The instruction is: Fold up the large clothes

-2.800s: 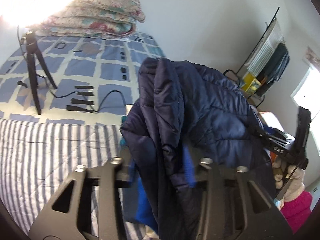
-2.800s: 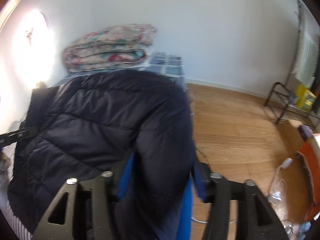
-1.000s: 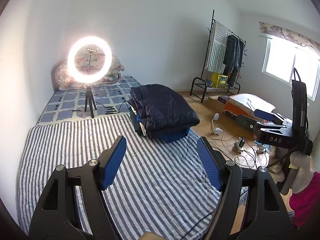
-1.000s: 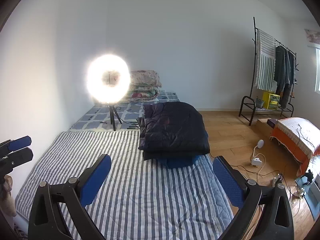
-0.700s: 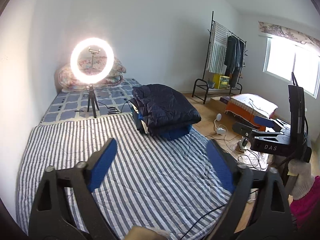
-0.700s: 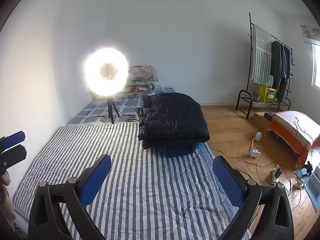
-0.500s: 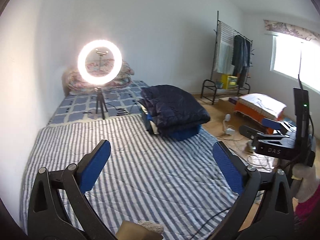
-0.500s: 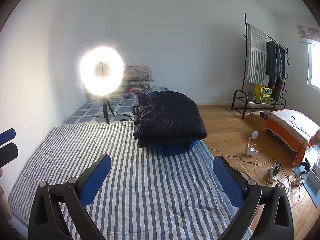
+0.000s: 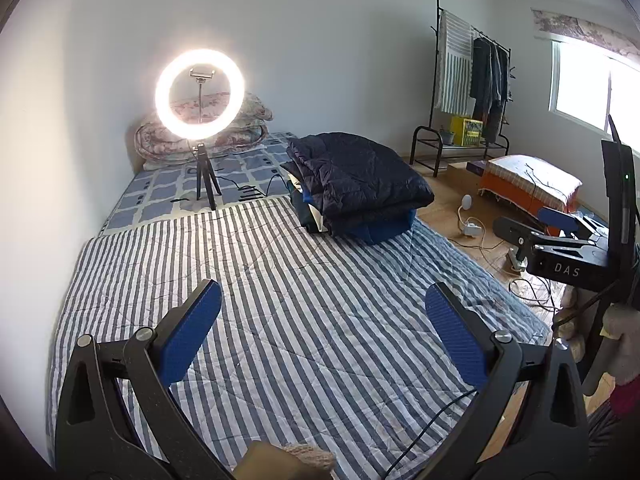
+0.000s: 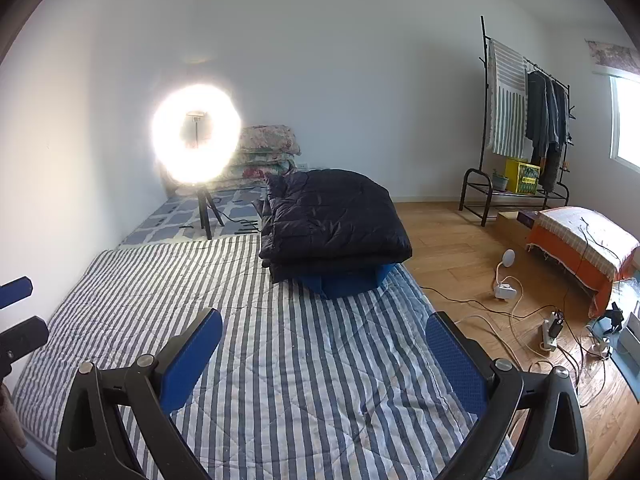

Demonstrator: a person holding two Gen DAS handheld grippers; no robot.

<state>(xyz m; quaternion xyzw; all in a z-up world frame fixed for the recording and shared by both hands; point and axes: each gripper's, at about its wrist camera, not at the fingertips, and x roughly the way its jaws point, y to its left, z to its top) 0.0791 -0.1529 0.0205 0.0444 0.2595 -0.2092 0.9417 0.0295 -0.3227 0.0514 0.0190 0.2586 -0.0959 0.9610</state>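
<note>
You hold the left gripper [image 9: 322, 322] and right gripper [image 10: 322, 346] spread wide, empty, above the striped quilt [image 10: 280, 344], the folded dark navy puffer jacket [image 10: 336, 220] well ahead.

— Folded garments on the striped quilt [image 9: 304, 320]?
— Hard to separate. One dark navy puffer jacket [image 10: 336, 216] on top, one blue item [image 10: 344, 278] beneath, more layers showing at the stack's edge in the left view, uncountable.
— Grippers?
— Two: left gripper [image 9: 324, 312], right gripper [image 10: 324, 338], each with two blue-padded fingers [image 9: 192, 330] spread apart.
— Lights?
— One ring light [image 9: 199, 94] on one tripod.
— Elsewhere?
— One floral quilt pile [image 10: 264, 152], one clothes rack [image 10: 520, 128], one yellow box [image 10: 522, 176], one orange-skirted bed [image 10: 580, 240].
</note>
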